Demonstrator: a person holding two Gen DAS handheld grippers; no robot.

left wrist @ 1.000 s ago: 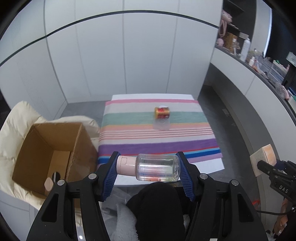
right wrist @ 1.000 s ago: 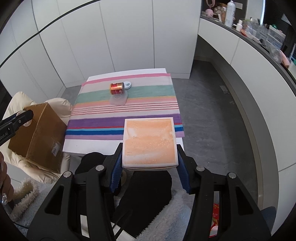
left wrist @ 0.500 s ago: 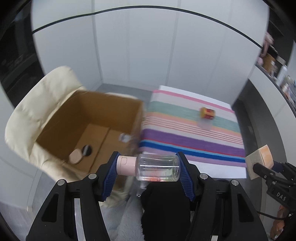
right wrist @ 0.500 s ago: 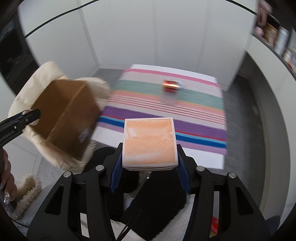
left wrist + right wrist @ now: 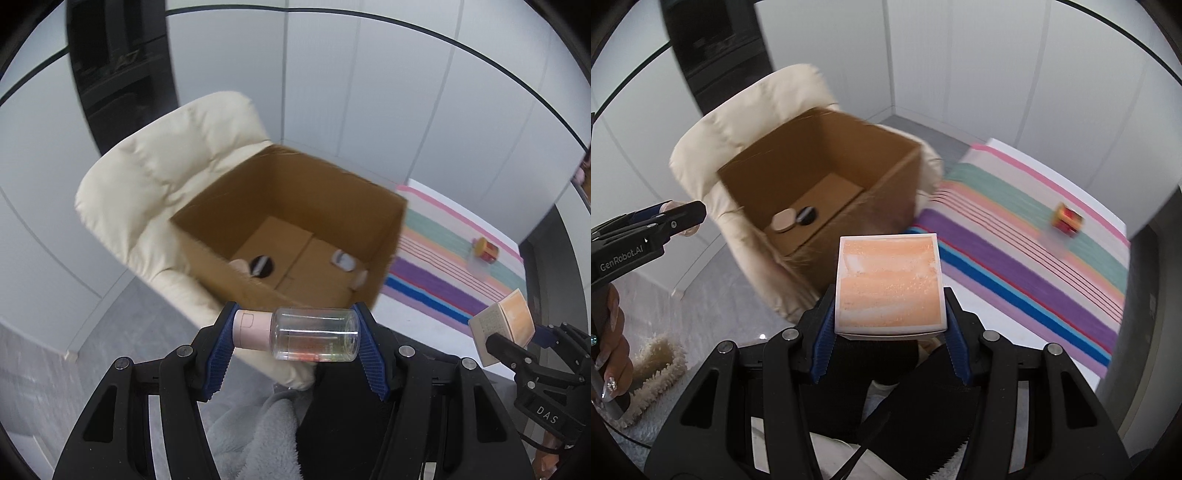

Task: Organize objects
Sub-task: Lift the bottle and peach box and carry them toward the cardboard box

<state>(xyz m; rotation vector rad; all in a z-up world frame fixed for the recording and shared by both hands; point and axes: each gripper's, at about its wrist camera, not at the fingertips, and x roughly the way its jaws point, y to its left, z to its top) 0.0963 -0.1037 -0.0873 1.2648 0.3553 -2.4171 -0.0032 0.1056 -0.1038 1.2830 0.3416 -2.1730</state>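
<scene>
My left gripper [image 5: 297, 341] is shut on a clear bottle with a pink cap [image 5: 314, 338], held sideways just before the near rim of an open cardboard box [image 5: 384, 236]. Several small items lie on the box floor, among them a round beige lid [image 5: 783, 220] and a black disc [image 5: 806, 215]. My right gripper [image 5: 888, 314] is shut on a square orange-and-white box [image 5: 889, 286], and the same gripper shows at the right edge of the left wrist view holding the orange box [image 5: 504, 325]. A small red-and-gold tin [image 5: 1067, 218] stays on the striped cloth [image 5: 1015, 258].
The cardboard box rests on a cream padded chair [image 5: 166, 173]. The low table with the striped cloth stands to its right. White cabinet walls close the back. A fluffy rug [image 5: 653, 373] lies on the grey floor at the left, near a hand [image 5: 609, 347] on the left gripper's handle.
Both grippers have swung left from the striped table toward the chair. The open box now fills the middle of both views, and the table has slid to the right. Both grips are unchanged.
</scene>
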